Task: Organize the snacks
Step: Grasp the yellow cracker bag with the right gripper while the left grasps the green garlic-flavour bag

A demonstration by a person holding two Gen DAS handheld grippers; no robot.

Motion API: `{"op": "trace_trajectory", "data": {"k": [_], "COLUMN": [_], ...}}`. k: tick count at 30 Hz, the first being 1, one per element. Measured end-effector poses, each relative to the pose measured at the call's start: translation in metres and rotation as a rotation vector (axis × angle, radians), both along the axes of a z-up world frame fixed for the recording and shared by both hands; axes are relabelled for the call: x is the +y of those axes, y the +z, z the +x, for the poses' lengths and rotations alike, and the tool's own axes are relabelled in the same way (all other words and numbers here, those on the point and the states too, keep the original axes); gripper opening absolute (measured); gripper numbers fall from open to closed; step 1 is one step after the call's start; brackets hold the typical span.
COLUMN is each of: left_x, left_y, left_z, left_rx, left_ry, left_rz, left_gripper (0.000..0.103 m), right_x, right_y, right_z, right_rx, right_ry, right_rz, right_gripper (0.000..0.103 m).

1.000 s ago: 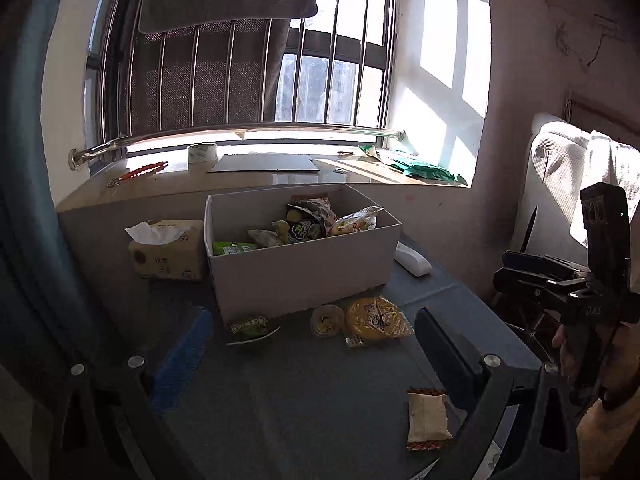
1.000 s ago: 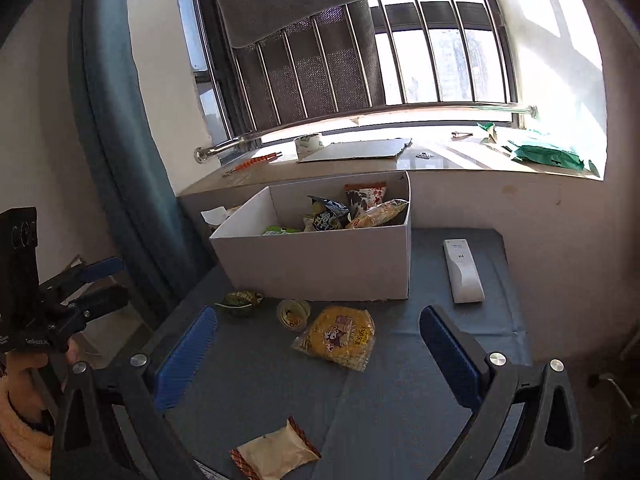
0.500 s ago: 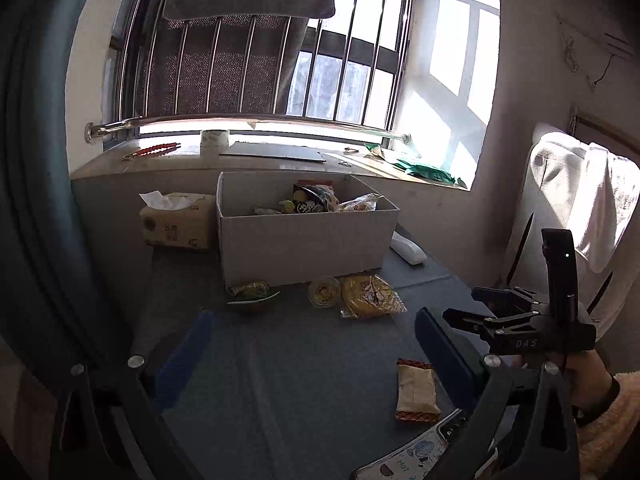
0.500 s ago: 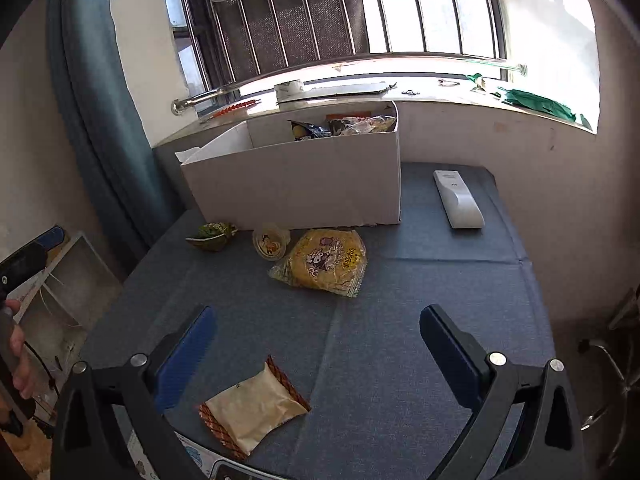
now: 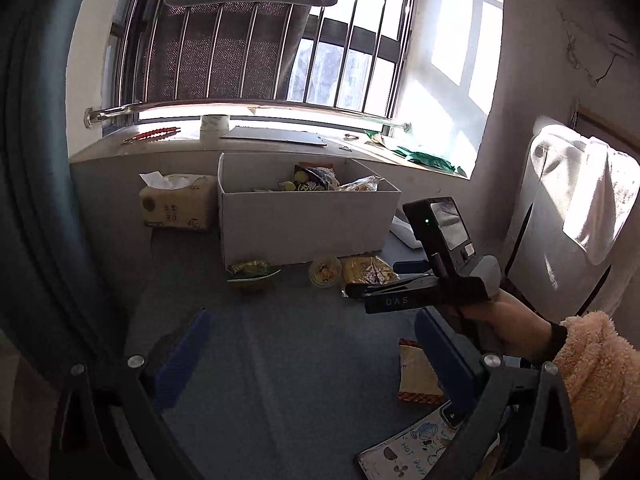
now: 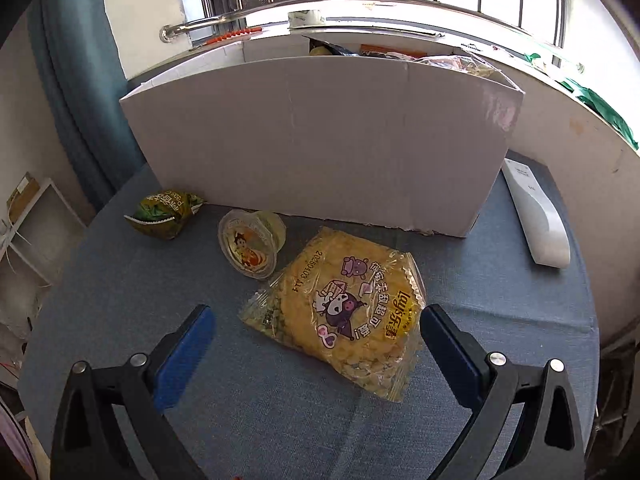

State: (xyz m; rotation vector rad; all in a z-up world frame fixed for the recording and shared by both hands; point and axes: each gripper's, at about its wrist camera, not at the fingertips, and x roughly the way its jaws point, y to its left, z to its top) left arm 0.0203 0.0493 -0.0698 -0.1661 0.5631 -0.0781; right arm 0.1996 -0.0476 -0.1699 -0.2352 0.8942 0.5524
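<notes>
Several snacks already sit in the white box point(image 6: 320, 136) at the desk's far edge, while the yellow packet point(image 6: 344, 312), jelly cup point(image 6: 250, 246), green pouch point(image 6: 164, 218) and beige packet point(image 5: 416, 372) remain outside, with both the right claw point(image 6: 316, 344) and left claw point(image 5: 308, 344) spread and empty.

Both wrist views toward the white box point(image 5: 308, 220), right nearer.

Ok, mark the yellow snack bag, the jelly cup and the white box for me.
yellow snack bag point(image 6: 340, 304), right wrist view, middle of its printed front.
jelly cup point(image 6: 248, 250), right wrist view, on its foil lid.
white box point(image 6: 320, 140), right wrist view, middle of its near wall.
</notes>
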Motion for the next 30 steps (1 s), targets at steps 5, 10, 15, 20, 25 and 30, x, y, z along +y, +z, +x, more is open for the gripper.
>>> {"op": "trace_trajectory", "data": {"k": [5, 10, 15, 20, 25, 30], "left_x": [-0.001, 0.004, 0.008, 0.006, 0.007, 0.009], "left_y": [-0.001, -0.004, -0.007, -0.011, -0.016, -0.027], "left_z": [-0.001, -0.001, 0.001, 0.005, 0.015, 0.047], "left_rx": [0.002, 0.013, 0.020, 0.036, 0.053, 0.091], "left_ry": [-0.003, 0.007, 0.017, 0.016, 0.018, 0.015], "left_rz": [0.006, -0.003, -0.014, -0.005, -0.003, 0.003], "left_gripper": [0.103, 0.103, 0.103, 0.103, 0.103, 0.103], "right_x": [0.019, 0.017, 0.000, -0.016, -0.032, -0.049], "right_y": [-0.015, -0.016, -0.020, -0.013, 0.001, 0.018], "right_z": [0.012, 0.019, 0.027, 0.021, 0.011, -0.016], "right_rx": [-0.040, -0.026, 0.038, 0.009, 0.012, -0.012], "right_ry": [-0.068, -0.103, -0.118, -0.134, -0.104, -0.089], "right_rz": [-0.124, -0.150, -0.080, -0.048, 0.022, 0.077], "right_gripper": [0.103, 0.103, 0.103, 0.080, 0.079, 0.080]}}
